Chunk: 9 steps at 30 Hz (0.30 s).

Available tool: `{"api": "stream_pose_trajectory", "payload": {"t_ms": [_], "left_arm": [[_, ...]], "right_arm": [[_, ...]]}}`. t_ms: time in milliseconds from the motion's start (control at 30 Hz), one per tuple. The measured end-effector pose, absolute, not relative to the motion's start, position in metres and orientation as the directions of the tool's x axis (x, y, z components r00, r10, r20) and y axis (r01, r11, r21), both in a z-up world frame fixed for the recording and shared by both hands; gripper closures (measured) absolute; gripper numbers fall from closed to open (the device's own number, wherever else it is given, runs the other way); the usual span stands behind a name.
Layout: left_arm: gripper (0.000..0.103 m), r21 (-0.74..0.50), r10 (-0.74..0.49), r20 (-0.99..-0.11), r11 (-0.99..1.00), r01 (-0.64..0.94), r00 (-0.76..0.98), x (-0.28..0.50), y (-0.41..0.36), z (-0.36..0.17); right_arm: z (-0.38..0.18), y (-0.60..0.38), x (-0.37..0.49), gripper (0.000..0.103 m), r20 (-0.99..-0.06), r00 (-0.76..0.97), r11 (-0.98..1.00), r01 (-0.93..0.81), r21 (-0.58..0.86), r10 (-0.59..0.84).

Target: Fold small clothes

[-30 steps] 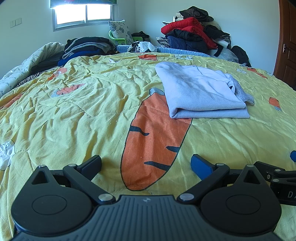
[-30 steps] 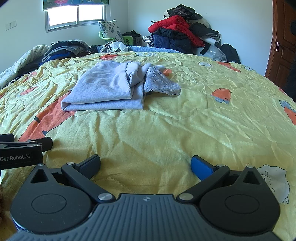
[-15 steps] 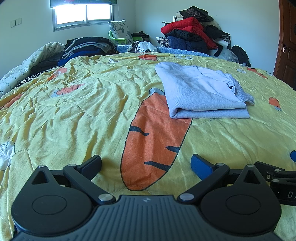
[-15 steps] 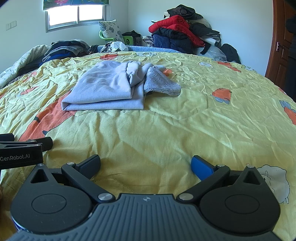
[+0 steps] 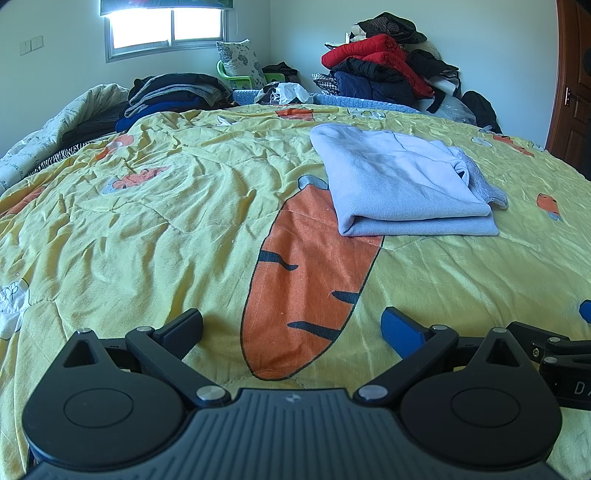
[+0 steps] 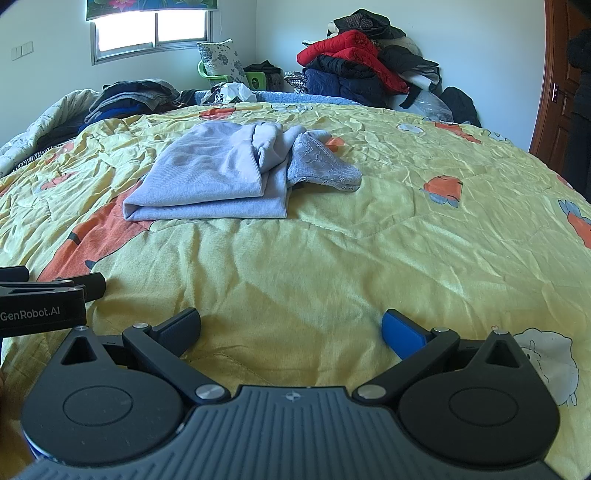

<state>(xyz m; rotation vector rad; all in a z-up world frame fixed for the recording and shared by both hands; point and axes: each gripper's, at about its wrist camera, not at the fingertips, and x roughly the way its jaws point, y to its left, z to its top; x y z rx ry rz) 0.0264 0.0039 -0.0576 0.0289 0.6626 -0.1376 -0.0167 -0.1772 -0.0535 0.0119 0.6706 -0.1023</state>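
Pale walls close the bedroom behind a wide bed (image 5: 147,206) spread with a yellow quilt (image 6: 332,258) printed with orange carrots; one big carrot (image 5: 310,280) runs along the quilt toward the left wrist camera. Beyond the bed's far edge, a heap of red and dark jackets (image 5: 380,74) is stacked against the back wall, and a bright window (image 5: 166,26) sits to the heap's left. A lower stack of dark folded clothes (image 5: 173,92) rests at the bed's far left side, with a patterned pillow (image 5: 240,62) propped behind it. A brown wooden door (image 6: 561,85) stands past the bed's right side.

On the quilt lies the lavender garment (image 5: 399,184), folded into a rough rectangle, its near corner over the top of the big carrot. A grey lace piece (image 6: 321,166) sticks out from the garment's right side, touching it and spilling onto the quilt.

Both tools hover low over the near part of the quilt, well apart from the garment. The left gripper (image 5: 291,325) has its fingers spread wide with nothing between them, straddling the tip of the big carrot. The right gripper (image 6: 290,325) likewise has its fingers parted and empty, above plain yellow fabric just to the right of the left gripper.
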Motion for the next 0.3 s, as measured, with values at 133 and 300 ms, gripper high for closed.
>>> {"api": "stream_pose_trajectory", "payload": {"t_ms": [133,300], "left_arm": [[0.0,-0.018,-0.118,-0.615,0.991,0.136,0.78,0.0262,0.0041,-0.0576],[0.0,-0.015,-0.117,-0.615,0.991,0.136,0.78,0.0263,0.0037,-0.0576]], "right_arm": [[-0.0535,-0.1769,-0.0166,0.0,-0.621,0.779,0.995,0.098,-0.022,-0.091],[-0.0535,-0.1771,-0.0166,0.0,-0.621,0.779,0.995,0.098,-0.022,-0.091]]}}
